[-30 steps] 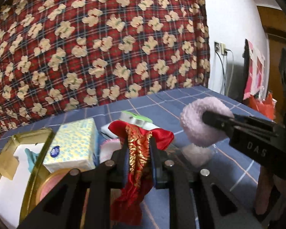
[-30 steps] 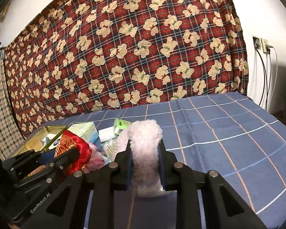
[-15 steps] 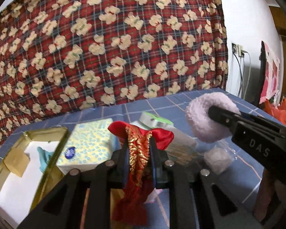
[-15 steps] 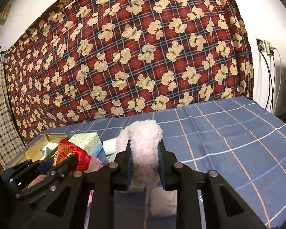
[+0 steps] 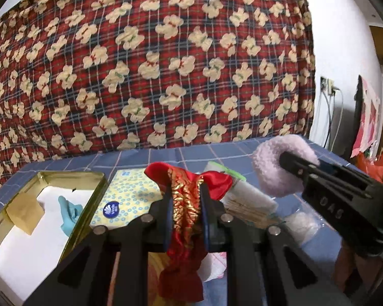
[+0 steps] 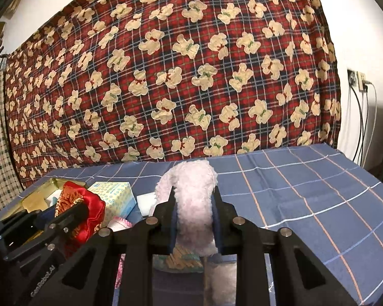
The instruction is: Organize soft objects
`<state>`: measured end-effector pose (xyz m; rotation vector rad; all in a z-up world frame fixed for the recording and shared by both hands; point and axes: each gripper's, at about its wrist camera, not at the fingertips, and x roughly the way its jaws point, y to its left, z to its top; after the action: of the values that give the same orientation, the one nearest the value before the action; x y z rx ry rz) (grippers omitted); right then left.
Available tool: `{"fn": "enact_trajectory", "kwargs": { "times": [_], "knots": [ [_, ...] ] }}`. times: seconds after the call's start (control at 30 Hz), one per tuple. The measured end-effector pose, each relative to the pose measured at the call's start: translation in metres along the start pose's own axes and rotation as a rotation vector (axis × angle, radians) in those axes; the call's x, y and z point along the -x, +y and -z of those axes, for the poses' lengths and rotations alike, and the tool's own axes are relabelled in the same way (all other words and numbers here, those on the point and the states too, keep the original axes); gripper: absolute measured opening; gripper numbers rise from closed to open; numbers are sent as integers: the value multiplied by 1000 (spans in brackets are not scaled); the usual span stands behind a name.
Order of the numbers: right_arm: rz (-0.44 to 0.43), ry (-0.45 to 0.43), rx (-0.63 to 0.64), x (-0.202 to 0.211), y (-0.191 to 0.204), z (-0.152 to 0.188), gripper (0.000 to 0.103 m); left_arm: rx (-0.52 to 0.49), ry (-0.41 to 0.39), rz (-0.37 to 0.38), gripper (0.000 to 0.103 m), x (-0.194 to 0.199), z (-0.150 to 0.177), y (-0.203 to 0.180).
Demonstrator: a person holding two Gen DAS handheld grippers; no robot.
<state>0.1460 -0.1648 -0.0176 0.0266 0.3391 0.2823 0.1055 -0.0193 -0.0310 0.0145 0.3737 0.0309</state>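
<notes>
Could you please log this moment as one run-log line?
left gripper: shut on red satin pouch | right gripper: shut on fluffy pink item | gold tin: open

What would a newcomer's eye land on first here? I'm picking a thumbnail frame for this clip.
Probably the red plaid teddy-bear blanket hanging across the whole background. Next, the two held items up front: a red and gold satin pouch clamped in the left gripper, and a fluffy pale pink plush piece pinched in the right gripper. At the left on the blue checked cloth sits an open gold tin.
</notes>
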Motion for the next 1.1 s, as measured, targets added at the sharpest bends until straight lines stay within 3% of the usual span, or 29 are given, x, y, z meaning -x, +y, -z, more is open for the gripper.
{"fn": "enact_trajectory", "kwargs": {
  "times": [0.13,0.33,0.67,1.1],
  "knots": [
    [10,-16,31,2,7,0,25,-62,-42,-17,16,8,0,-12],
    [13,-19,53,-2,14,-1,25,-39,-80,-40,16,12,-2,-5],
    [15,-20,56,-6,20,-2,25,54,-74,-139,16,8,-1,22],
    [10,10,56,-27,32,-6,25,71,-68,-169,16,5,-1,31]
  ]
}}
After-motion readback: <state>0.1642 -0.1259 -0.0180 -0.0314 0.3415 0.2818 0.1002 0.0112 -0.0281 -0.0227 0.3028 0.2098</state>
